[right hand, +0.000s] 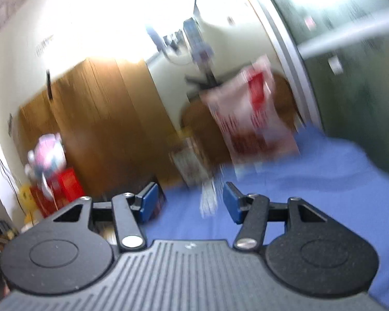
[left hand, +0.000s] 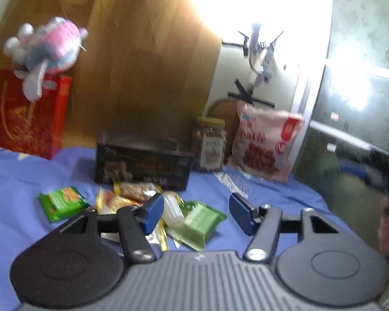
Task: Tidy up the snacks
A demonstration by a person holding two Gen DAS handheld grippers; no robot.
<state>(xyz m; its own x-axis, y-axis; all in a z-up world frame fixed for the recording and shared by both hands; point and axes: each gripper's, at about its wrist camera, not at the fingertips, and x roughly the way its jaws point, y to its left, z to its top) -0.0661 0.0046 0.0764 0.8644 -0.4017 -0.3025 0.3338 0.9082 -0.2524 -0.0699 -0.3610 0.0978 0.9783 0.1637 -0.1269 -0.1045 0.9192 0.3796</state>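
Observation:
Small snack packets lie in a loose pile (left hand: pixel 132 194) on the blue cloth (left hand: pixel 26 181). One green packet (left hand: pixel 62 202) sits apart at the left, and another green packet (left hand: pixel 199 223) lies under my left gripper (left hand: pixel 198 213). That gripper hovers above it, open, with nothing pressed between its blue pads. Behind the pile stand a dark box (left hand: pixel 142 160), a yellow-lidded jar (left hand: pixel 210 145) and a pink bag (left hand: pixel 264 145). The right wrist view is blurred. My right gripper (right hand: pixel 190 204) is open and empty over the cloth, facing the pink bag (right hand: pixel 249 114) and the jar (right hand: pixel 189 160).
A red gift bag (left hand: pixel 28 114) with a plush toy (left hand: pixel 46 46) on top stands at the back left, before a wooden panel (left hand: pixel 142 64). A silver packet (left hand: pixel 233 184) lies near the pink bag. Part of a person (left hand: pixel 387 220) shows at the right edge.

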